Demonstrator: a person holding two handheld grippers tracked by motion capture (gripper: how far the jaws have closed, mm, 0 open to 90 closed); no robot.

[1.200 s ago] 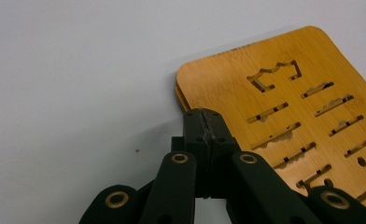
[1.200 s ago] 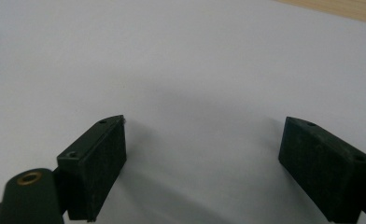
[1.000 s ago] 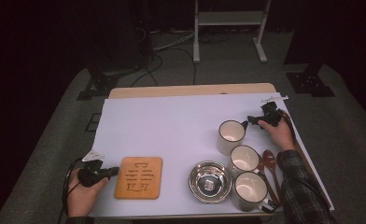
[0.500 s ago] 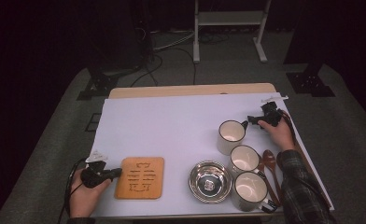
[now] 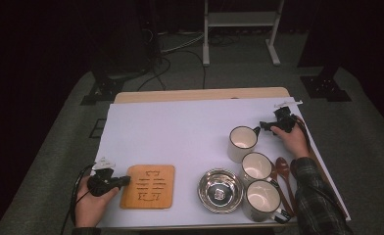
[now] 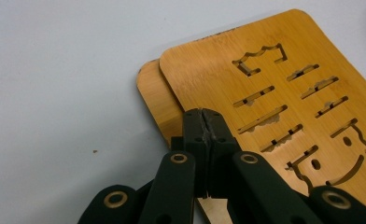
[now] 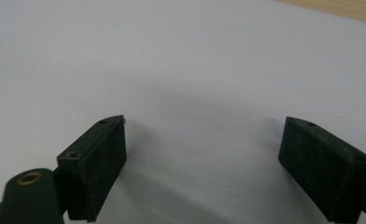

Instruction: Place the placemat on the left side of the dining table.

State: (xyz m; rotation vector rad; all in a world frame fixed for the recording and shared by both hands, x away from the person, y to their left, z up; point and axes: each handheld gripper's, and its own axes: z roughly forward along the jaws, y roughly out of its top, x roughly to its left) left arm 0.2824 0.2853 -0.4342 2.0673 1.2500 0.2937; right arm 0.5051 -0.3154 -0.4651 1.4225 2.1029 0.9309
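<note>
Step in hand, as judged: top bamboo trivet is being pinched at its near-left corner by the left gripper, jaws closed on its edge. A 2nd trivet peeks out beneath. The stack sits at the worktop's front-left. The right gripper is held wide open w/ nothing between, beside the far mug near the right edge. Next, prob.: top trivet lifted off w/o dragging the lower one.

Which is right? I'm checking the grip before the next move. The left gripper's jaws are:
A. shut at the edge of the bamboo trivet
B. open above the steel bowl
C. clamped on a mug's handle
A: in the left gripper view the left gripper has its jaws pressed together at the bamboo trivet's edge.
</note>
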